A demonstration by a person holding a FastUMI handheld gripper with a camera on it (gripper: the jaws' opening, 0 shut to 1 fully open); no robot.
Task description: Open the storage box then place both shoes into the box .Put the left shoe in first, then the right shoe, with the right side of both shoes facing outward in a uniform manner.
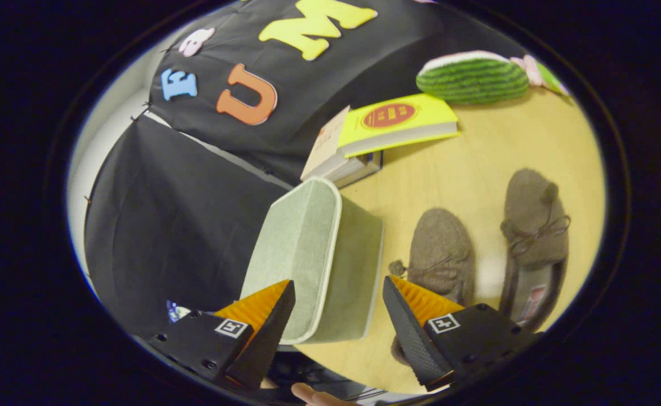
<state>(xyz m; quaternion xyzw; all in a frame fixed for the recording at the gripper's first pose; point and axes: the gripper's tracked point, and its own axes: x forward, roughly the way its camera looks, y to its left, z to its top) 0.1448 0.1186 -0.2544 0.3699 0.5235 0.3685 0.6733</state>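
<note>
A pale green fabric storage box (313, 254) with white piping stands on the wooden table (420, 180), its lid shut. Its near corner lies between my fingers. My gripper (338, 293) is open, one finger on each side of the box's front edge, not pressing on it. Two brown fuzzy shoes with bow laces lie to the right of the box. The nearer shoe (440, 254) is just beyond my right finger (415, 316), partly hidden by it. The farther shoe (533, 237) lies beside it, its grey lining showing.
Behind the box lies a stack of books (386, 127) with a yellow-covered one on top. A striped green watermelon-shaped cushion (471, 76) rests at the table's far side. The black cloth wall rises left of the box. A person's fingertip (313, 395) shows below my fingers.
</note>
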